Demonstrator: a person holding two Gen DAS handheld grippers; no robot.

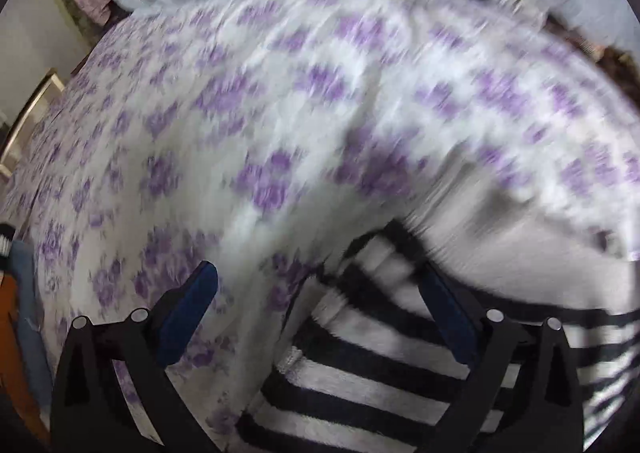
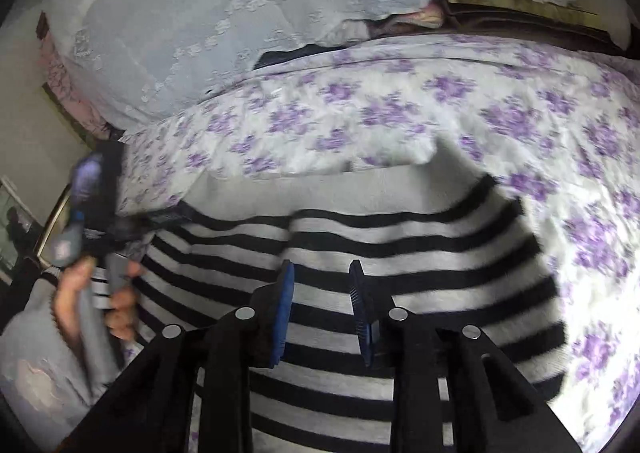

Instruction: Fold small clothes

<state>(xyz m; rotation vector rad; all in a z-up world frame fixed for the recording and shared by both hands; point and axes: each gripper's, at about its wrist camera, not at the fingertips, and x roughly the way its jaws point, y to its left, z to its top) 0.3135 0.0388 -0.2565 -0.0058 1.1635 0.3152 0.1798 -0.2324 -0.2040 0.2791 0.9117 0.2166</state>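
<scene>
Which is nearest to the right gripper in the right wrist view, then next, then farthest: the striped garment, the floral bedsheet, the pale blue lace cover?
1. Striped garment, directly under the right gripper.
2. Floral bedsheet, beyond it.
3. Pale blue lace cover, at the top.

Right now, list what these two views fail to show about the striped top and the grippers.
- Striped top: its near hem is covered by the right gripper in the right wrist view.
- Same top, left wrist view: motion blur smears its upper edge; the frame cuts off its right side.
- Left gripper: in the right wrist view blurred, jaws unreadable.
- Right gripper: contact with the cloth unclear.
</scene>
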